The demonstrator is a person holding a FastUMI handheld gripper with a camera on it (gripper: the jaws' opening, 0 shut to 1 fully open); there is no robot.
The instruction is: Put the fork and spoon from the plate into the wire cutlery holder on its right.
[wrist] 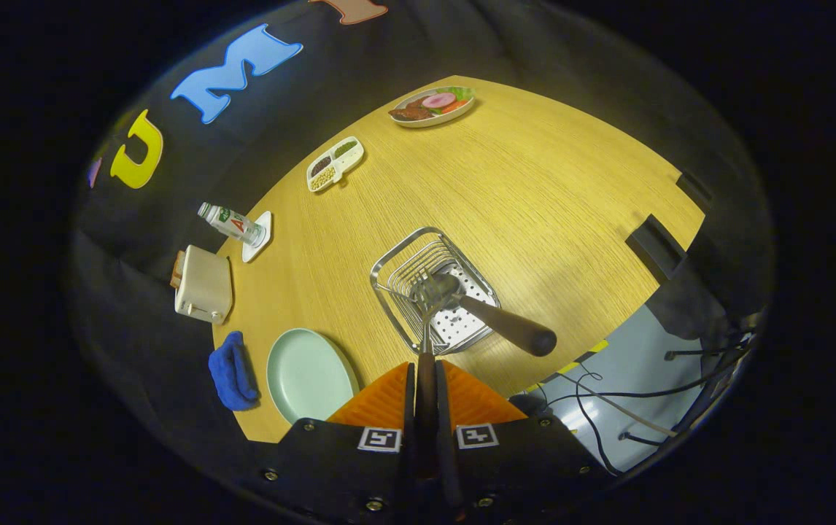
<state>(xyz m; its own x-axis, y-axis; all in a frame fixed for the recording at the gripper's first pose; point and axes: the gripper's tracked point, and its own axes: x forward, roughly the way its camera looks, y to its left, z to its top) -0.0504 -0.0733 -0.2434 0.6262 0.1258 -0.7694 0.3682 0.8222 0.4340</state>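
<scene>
The tool [425, 383] is closed tight on the handle of a utensil [426, 321] whose head hangs over the wire cutlery holder [396, 257]; it looks like the fork, though I cannot tell for sure. Another dark-handled utensil [505, 324], probably the spoon, already leans in the holder, and the pale green plate [308, 375] to its left on the counter [549, 189] lies bare. By my judgement the task is nearly done: only lowering and releasing this last piece remains.
</scene>
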